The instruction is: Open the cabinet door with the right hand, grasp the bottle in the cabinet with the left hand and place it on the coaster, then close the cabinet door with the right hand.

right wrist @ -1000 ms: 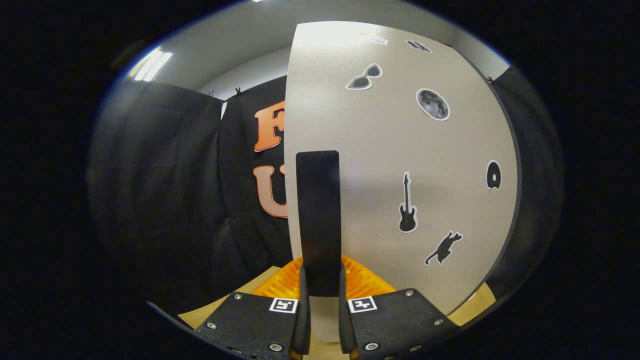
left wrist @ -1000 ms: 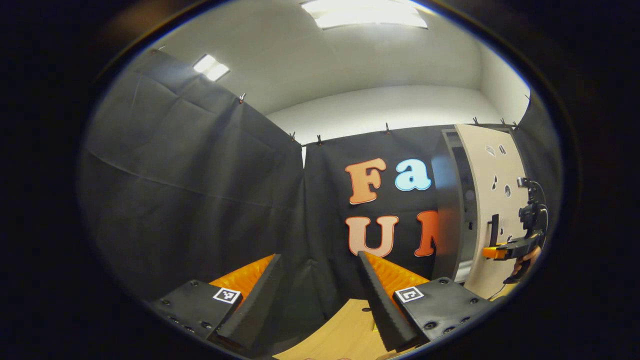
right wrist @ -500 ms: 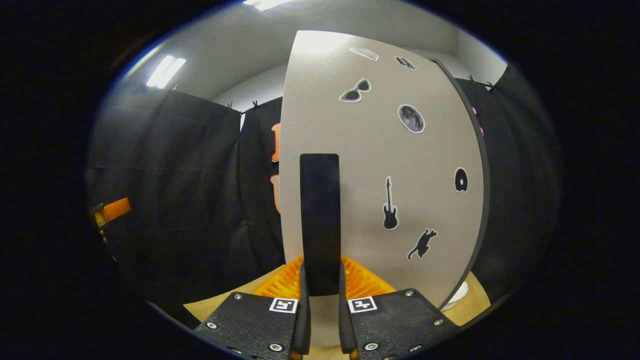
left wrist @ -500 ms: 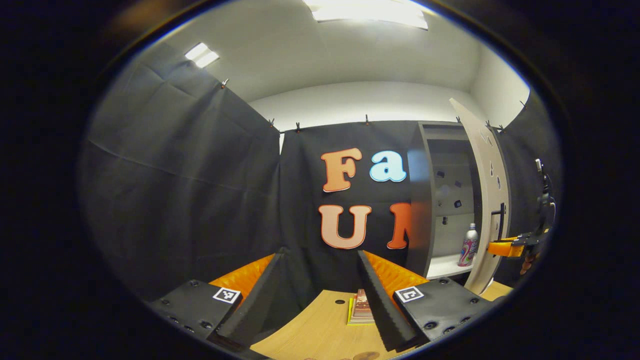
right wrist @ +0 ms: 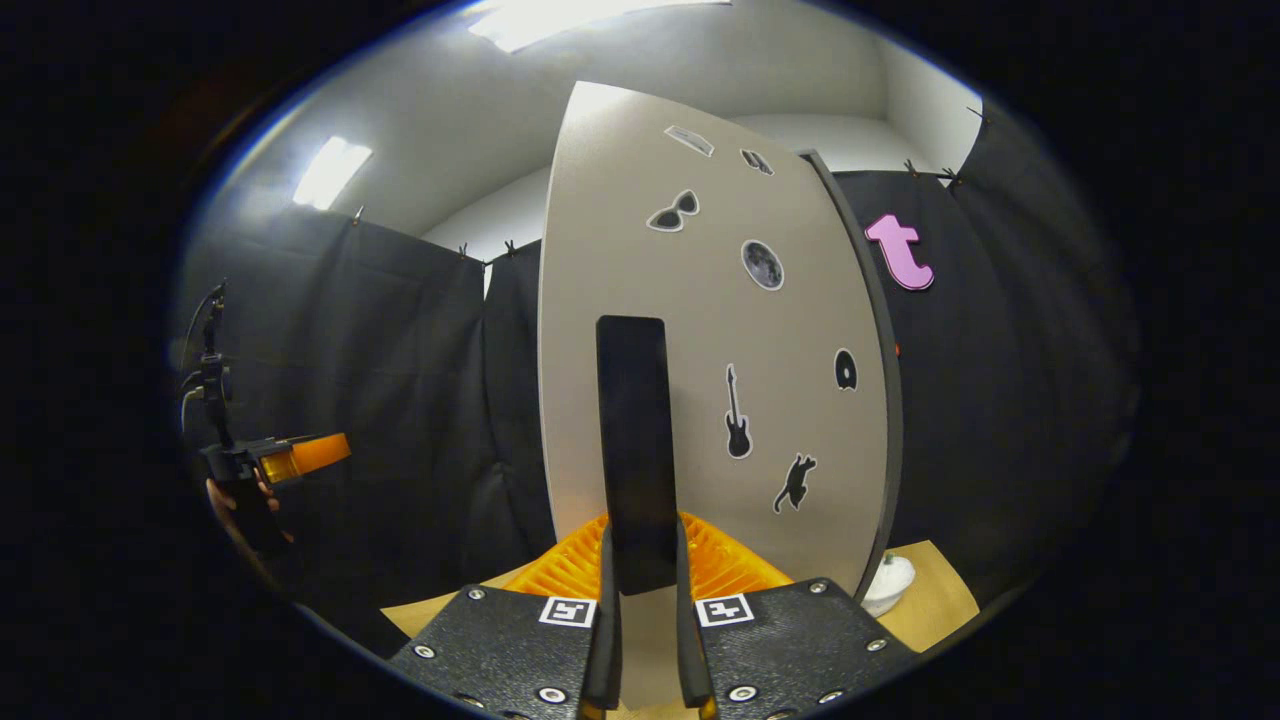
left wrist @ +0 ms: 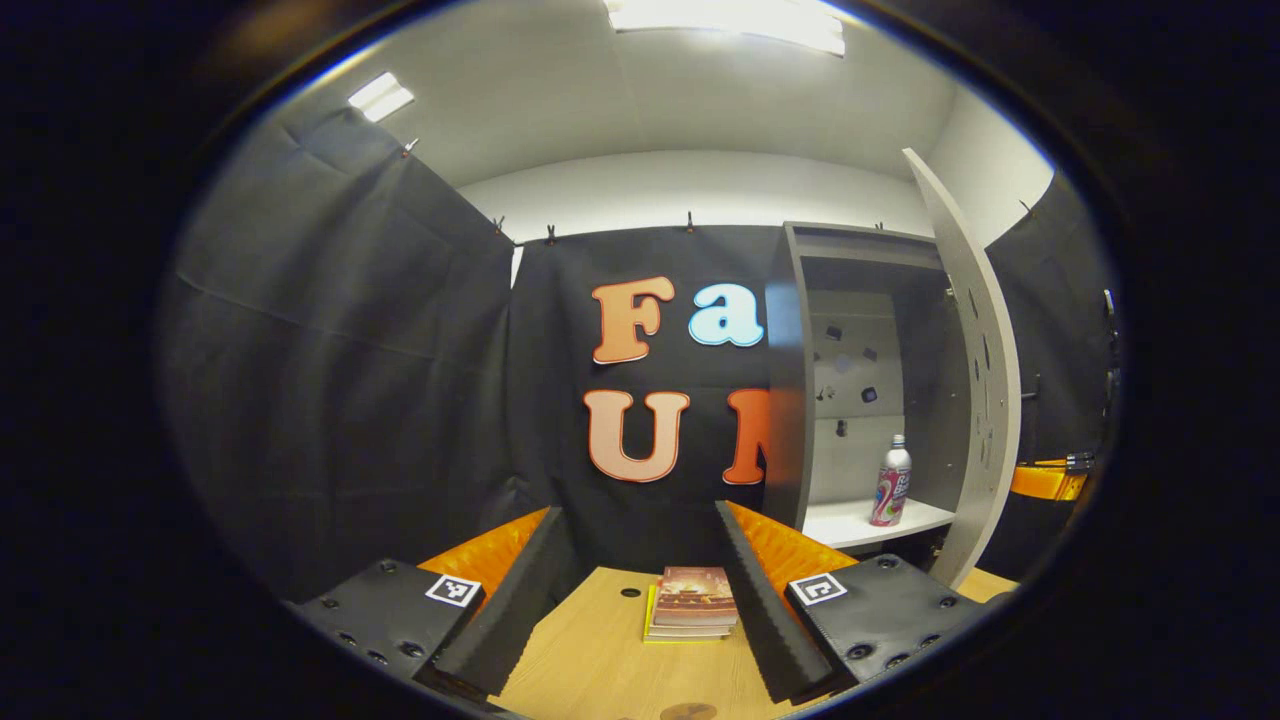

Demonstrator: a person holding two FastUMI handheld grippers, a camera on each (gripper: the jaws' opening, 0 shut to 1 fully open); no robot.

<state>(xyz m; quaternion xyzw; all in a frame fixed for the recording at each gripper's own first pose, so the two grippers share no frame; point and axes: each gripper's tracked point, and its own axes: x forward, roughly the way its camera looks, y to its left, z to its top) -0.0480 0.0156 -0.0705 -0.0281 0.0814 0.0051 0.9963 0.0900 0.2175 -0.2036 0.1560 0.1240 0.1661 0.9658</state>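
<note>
In the left gripper view a grey cabinet (left wrist: 790, 400) stands open at the right, its pale door (left wrist: 985, 370) swung out edge-on. A white bottle (left wrist: 890, 482) with a pink label stands upright on the cabinet's white shelf. My left gripper (left wrist: 640, 600) is open and holds nothing, well short of the cabinet. In the right gripper view my right gripper (right wrist: 640, 640) is shut on the black door handle (right wrist: 635, 450) of the sticker-covered door (right wrist: 780, 330). The left gripper (right wrist: 290, 458) and the hand holding it appear far to the left there. The right gripper (left wrist: 1050, 480) peeks out behind the door.
A stack of books (left wrist: 692, 602) lies on the wooden table (left wrist: 590, 660) between my left fingers. A brown disc (left wrist: 688, 711) sits at the table's near edge. A white object (right wrist: 888, 582) rests on the table by the door's lower corner.
The door has swung from nearly closed to wide open with my right gripper on its handle, baring the shelf and bottle. The left view has shifted, bringing the books and table in.
</note>
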